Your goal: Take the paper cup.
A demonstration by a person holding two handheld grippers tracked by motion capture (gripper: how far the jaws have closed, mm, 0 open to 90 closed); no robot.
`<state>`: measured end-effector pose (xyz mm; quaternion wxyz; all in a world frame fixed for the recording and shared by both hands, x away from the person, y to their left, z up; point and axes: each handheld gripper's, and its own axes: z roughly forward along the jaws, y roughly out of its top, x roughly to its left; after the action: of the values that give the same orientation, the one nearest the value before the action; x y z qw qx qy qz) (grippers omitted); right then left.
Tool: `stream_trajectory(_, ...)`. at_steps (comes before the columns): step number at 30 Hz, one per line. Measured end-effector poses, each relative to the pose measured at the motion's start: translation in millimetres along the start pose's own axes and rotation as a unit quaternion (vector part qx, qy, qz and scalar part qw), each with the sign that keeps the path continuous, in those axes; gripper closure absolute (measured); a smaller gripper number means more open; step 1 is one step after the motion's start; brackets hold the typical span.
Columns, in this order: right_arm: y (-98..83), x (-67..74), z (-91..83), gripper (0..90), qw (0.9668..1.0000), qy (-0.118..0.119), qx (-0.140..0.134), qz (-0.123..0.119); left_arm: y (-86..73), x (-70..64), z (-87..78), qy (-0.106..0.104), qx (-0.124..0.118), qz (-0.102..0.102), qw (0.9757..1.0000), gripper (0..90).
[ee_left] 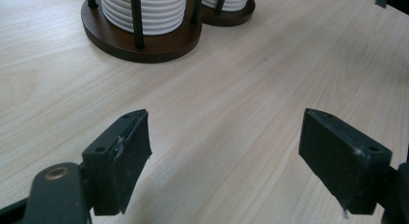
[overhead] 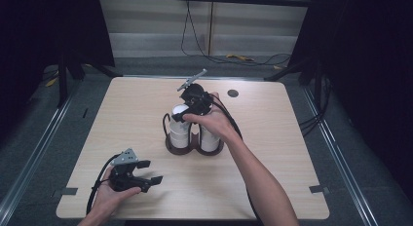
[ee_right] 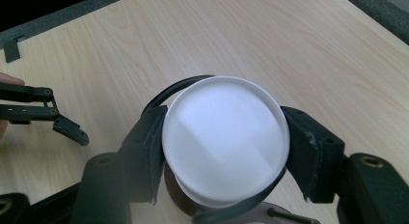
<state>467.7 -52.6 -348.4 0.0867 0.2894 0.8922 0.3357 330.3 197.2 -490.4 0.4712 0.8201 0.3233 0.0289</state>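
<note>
A dark wooden rack (overhead: 195, 149) in the middle of the table holds two stacks of white ribbed cups (overhead: 179, 134) between black posts. My right gripper (overhead: 181, 114) reaches down over the left stack. In the right gripper view its pads press on both sides of the top white cup (ee_right: 224, 137), whose flat round face looks up at the camera, so my right gripper (ee_right: 224, 147) is shut on it. My left gripper (overhead: 151, 171) rests near the table's front left, jaws wide apart. Bare wood lies between the jaws of my left gripper (ee_left: 226, 151), and the rack (ee_left: 144, 45) stands beyond them.
A small dark round hole (overhead: 233, 93) sits near the table's far edge. Tape tabs (overhead: 319, 189) mark the front corners. Cables cross the floor beyond the table. Light wood (overhead: 282, 138) spreads to the right of the rack.
</note>
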Motion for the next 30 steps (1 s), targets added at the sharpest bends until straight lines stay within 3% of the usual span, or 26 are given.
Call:
stream_trajectory(6,2.4,-0.3,-5.8,38.1,0.9999,-0.002,-0.010,-0.002,0.4,-0.9,2.0,-0.010,0.002,0.002,0.9999,18.5)
stream_trajectory(30,5.5,0.0,-29.0,38.3,0.9981,0.007,-0.059,0.019,1.3,0.4,1.2,-0.003,-0.006,0.002,1.0000,17.8)
